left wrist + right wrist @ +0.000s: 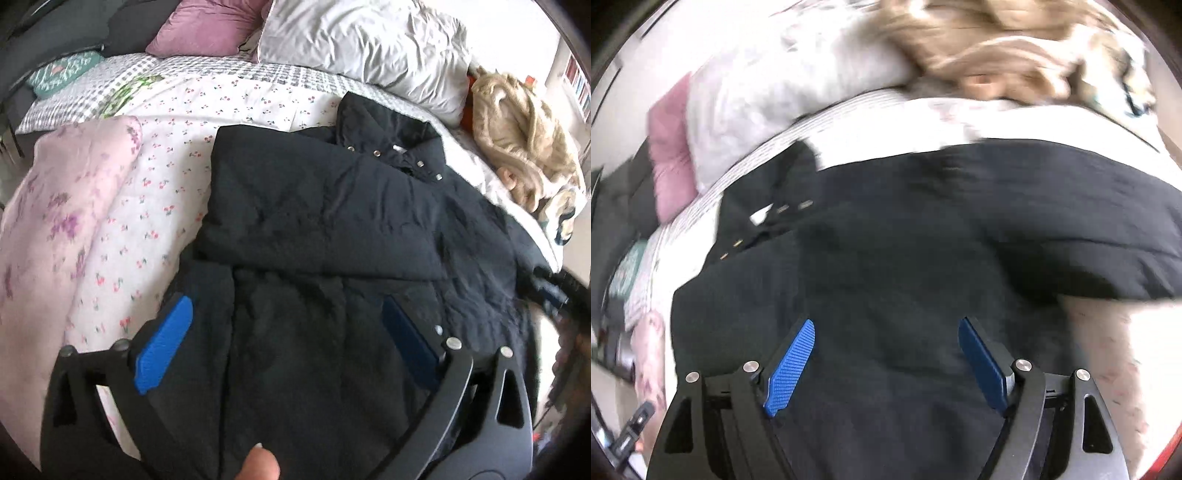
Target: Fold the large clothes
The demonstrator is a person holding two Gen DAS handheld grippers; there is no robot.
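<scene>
**Base:** Status on the fold?

**Me:** Biggest thing first. The bed fills both views, under a cherry-print sheet. On it lies the black quilted jacket, collar and snaps toward the pillows. I judge the fold is partway. From the left wrist, one broad panel is laid across the body, its edge running crosswise above my pads. The lower body below that edge looks flat, not doubled up. So I reckon at least one more fold is left, bottom toward collar, then a tidy.

**Base:** Tongs?

**Me:** Left gripper has its jaws spread wide, nothing between them, only jacket cloth lying beneath. Right gripper is likewise well parted and empty over the dark fabric. The right view is smeared by motion, so I can't read detail there. Neither holds the jacket.

**Base:** Surroundings?

**Me:** A pink floral quilt sits folded at the sheet's left side, just beside the jacket. A white pillow and a mauve cushion are at the head. A tan fuzzy blanket is heaped at the right, near the collar. A teal cushion lies far left. The room behind is bright, with what looks like a shelf at the far right, too small to tell. Smallest item: a fingertip shows at the bottom edge of the left view.
</scene>
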